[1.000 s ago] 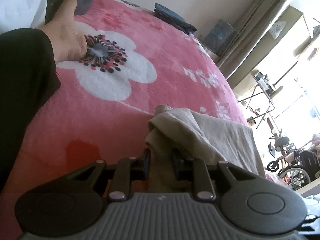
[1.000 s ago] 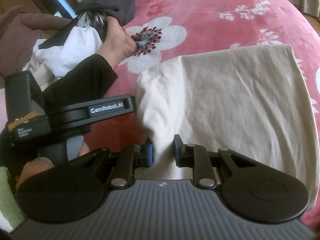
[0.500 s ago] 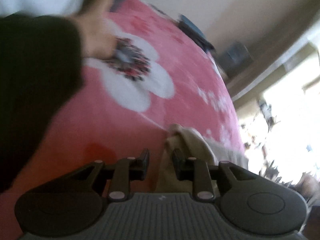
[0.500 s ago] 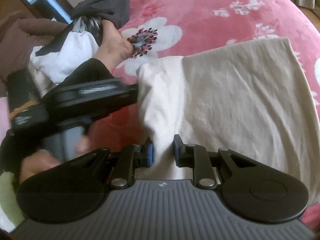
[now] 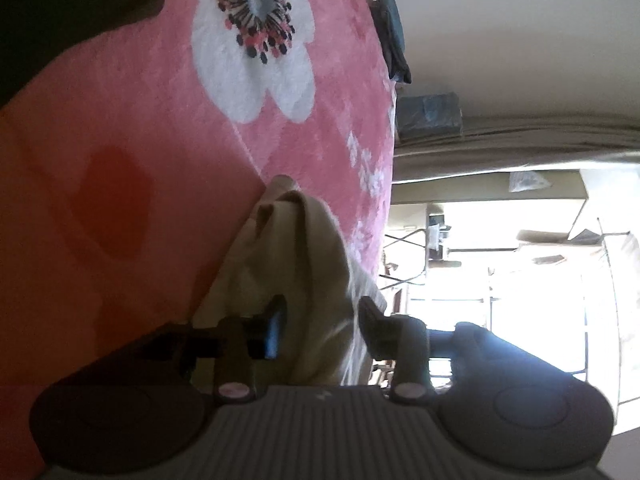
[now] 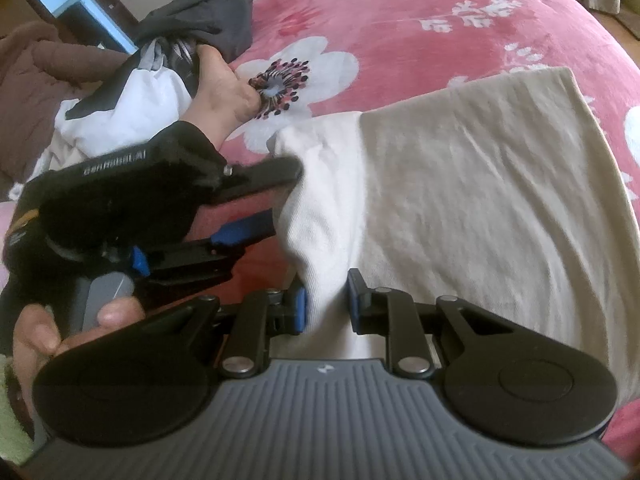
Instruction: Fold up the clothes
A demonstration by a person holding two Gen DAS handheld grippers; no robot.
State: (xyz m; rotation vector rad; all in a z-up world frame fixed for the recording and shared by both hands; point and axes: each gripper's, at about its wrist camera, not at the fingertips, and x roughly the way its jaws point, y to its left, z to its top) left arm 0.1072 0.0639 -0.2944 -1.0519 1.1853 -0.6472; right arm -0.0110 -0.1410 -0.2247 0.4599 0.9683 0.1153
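Note:
A beige garment (image 6: 460, 200) lies spread on the pink flowered bedspread (image 6: 400, 20), its paler near-left part folded up into a ridge. My right gripper (image 6: 325, 304) is shut on that ridge at the near edge. In the right wrist view my left gripper (image 6: 280, 196) comes in from the left, turned on its side. Its fingers stand apart at the garment's left edge. In the left wrist view the garment (image 5: 288, 248) bunches up between the spread fingers of my left gripper (image 5: 322, 320).
A person's bare foot (image 6: 224, 84) with a black trouser leg rests on the big white flower. Behind it lies a pile of white (image 6: 120, 120) and dark clothes (image 6: 200, 12). Folded dark blue clothes (image 5: 394, 36) sit at the bed's far edge.
My left gripper has rolled onto its side and its fingers have spread wider around the garment's edge. The right gripper keeps its hold in the same place.

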